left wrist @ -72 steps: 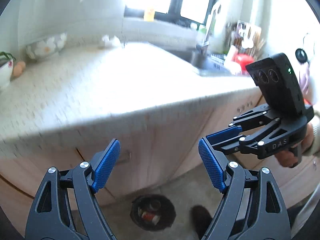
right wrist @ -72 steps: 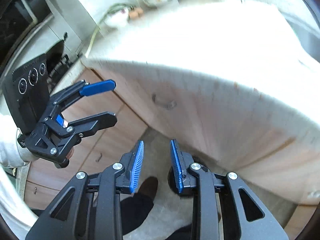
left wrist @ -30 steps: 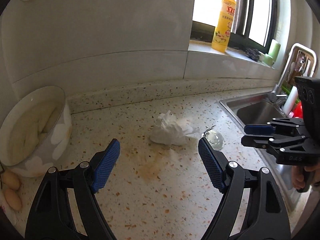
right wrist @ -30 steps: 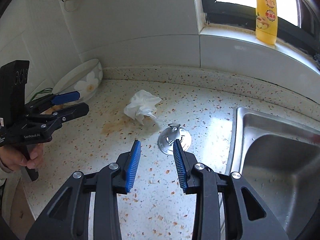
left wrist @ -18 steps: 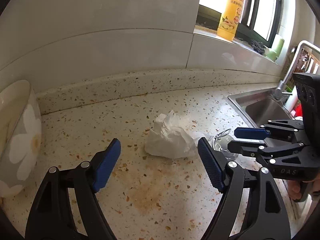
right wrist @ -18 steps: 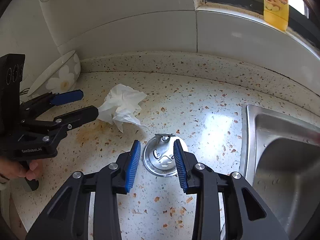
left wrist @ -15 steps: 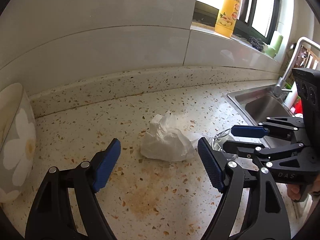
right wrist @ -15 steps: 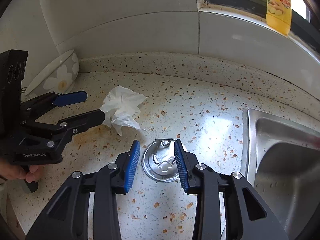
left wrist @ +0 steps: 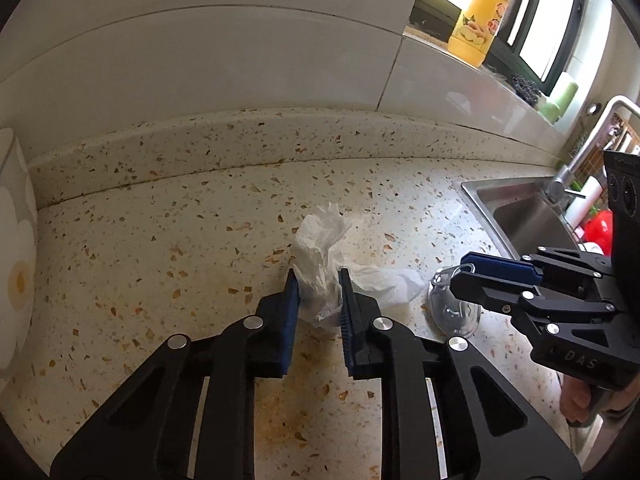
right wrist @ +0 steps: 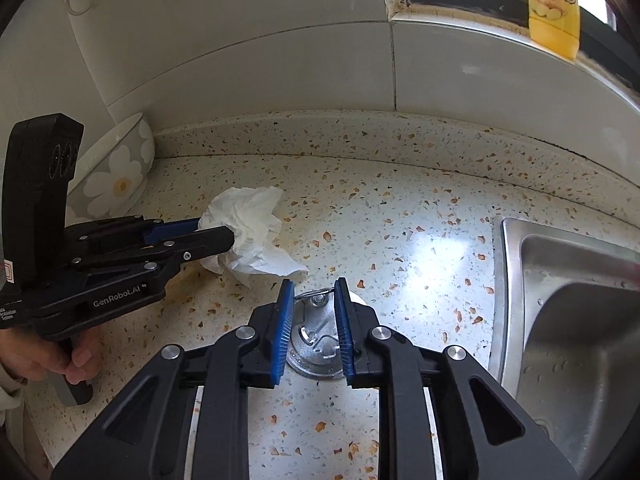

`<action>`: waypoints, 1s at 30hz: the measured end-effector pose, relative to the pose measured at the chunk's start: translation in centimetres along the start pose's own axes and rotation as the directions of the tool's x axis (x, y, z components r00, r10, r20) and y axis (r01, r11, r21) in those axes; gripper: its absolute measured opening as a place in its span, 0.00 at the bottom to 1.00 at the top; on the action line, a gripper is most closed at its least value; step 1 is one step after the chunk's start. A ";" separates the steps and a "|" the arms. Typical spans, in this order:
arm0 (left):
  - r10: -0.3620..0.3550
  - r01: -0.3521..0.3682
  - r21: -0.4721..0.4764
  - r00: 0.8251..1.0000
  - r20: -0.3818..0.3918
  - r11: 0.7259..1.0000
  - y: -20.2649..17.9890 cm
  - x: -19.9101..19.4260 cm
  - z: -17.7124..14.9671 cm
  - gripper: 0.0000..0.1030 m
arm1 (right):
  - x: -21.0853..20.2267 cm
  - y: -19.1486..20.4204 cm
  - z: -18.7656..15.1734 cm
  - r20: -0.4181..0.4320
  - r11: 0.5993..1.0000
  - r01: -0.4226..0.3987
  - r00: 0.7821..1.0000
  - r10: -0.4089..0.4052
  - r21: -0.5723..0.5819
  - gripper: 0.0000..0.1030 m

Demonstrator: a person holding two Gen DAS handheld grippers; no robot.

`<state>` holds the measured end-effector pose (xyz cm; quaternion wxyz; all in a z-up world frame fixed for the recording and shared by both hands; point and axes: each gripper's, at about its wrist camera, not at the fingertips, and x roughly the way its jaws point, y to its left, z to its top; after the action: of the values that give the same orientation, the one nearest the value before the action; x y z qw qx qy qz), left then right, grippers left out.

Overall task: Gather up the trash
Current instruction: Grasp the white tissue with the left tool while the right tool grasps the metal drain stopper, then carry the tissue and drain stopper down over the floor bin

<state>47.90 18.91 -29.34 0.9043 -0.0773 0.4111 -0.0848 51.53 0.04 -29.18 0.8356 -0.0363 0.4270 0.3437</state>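
Observation:
A crumpled white tissue (left wrist: pixel 320 256) (right wrist: pixel 252 224) lies on the speckled counter (left wrist: pixel 160 240). My left gripper (left wrist: pixel 319 284) (right wrist: pixel 212 232) is closing, and its blue pads press on the tissue's near end. Just right of the tissue lies a round metal can lid (right wrist: pixel 316 336) (left wrist: pixel 454 308) with a raised pull ring. My right gripper (right wrist: pixel 313 294) (left wrist: pixel 464 272) is over the lid and closing, with the ring pinched between its pads. A hand holds each gripper's handle.
A white bowl with a flower pattern (right wrist: pixel 120 176) (left wrist: pixel 12 264) stands at the counter's left. The steel sink (right wrist: pixel 560 320) (left wrist: pixel 520 216) and its faucet (left wrist: pixel 580 148) are on the right. A yellow bottle (left wrist: pixel 480 12) stands on the window sill. A brownish stain (left wrist: pixel 288 420) marks the counter.
Both grippers came down to the counter. The left jaws went from wide open to closed on the tissue. The right jaws narrowed around the lid's ring.

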 end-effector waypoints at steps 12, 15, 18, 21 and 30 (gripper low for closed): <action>-0.030 0.028 0.033 0.998 0.050 0.999 -1.2 -5.7 -1.9 0.13 | -5.6 1.5 -2.1 0.070 0.996 0.005 0.998 0.001 -0.090 0.17; -0.032 0.028 0.062 0.998 0.062 0.998 -1.8 -7.3 -3.1 0.13 | -7.1 2.3 -3.1 0.081 0.994 0.007 0.997 0.001 -0.106 0.17; -0.039 0.034 0.089 0.997 0.059 0.995 -2.6 -8.8 -4.5 0.13 | -9.1 3.6 -4.3 0.098 0.992 -0.001 0.995 0.014 -0.130 0.17; -0.052 0.044 0.101 0.996 0.078 0.994 -3.4 -10.8 -6.2 0.13 | -11.3 4.8 -5.7 0.110 0.990 -0.020 0.993 0.036 -0.142 0.17; -0.087 0.072 0.122 0.989 0.122 0.990 -6.3 -16.5 -12.1 0.13 | -17.7 7.2 -11.9 0.120 0.985 -0.083 0.988 0.102 -0.150 0.17</action>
<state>27.49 15.54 -23.81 0.9275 -0.0459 0.3437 -0.1398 31.90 -8.27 -21.97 0.8394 -0.0549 0.3480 0.4139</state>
